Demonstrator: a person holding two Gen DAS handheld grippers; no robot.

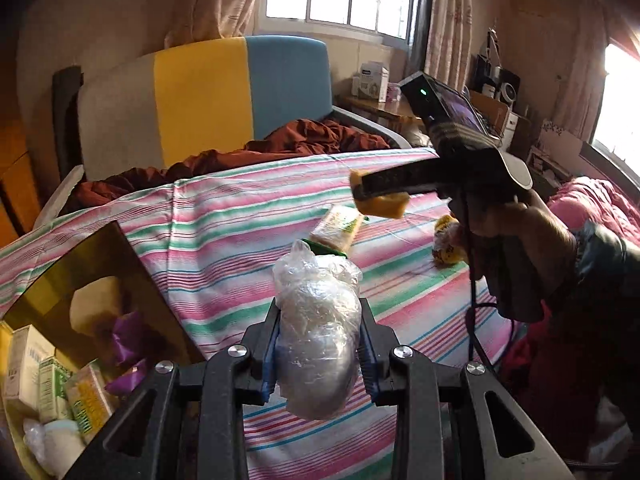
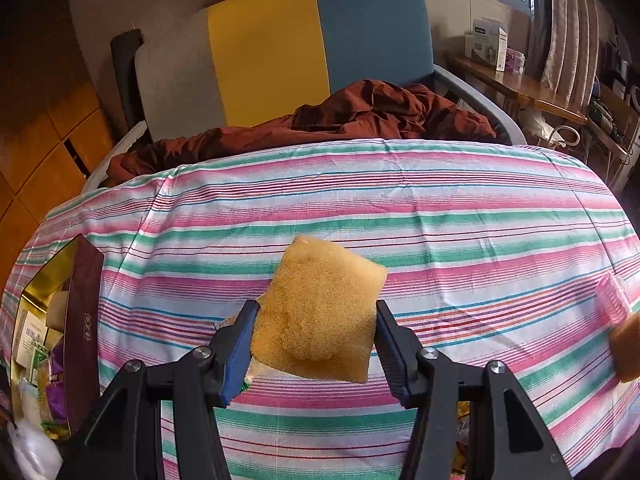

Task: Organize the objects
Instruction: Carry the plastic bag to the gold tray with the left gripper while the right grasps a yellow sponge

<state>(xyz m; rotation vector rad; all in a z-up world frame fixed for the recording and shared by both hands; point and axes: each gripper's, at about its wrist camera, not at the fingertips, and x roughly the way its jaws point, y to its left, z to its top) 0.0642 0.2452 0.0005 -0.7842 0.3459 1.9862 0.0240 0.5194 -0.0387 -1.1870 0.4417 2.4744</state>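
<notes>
Left gripper (image 1: pixel 320 344) clamps one plastic-wrapped bundle (image 1: pixel 316 332); right gripper (image 2: pixel 316 344) clamps one sponge (image 2: pixel 320 316). Two packets (image 1: pixel 338 226) (image 1: pixel 448 240) lie on the striped cloth (image 2: pixel 440 208); one open box (image 1: pixel 80 280) sits left.

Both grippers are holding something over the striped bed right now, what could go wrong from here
The clear plastic bundle looks slippery and bulges beyond the left gripper's jaws, so it might slide out. The sponge in the right gripper is soft and could twist loose. The open box already looks crowded, so either item may catch on its wall.
</notes>
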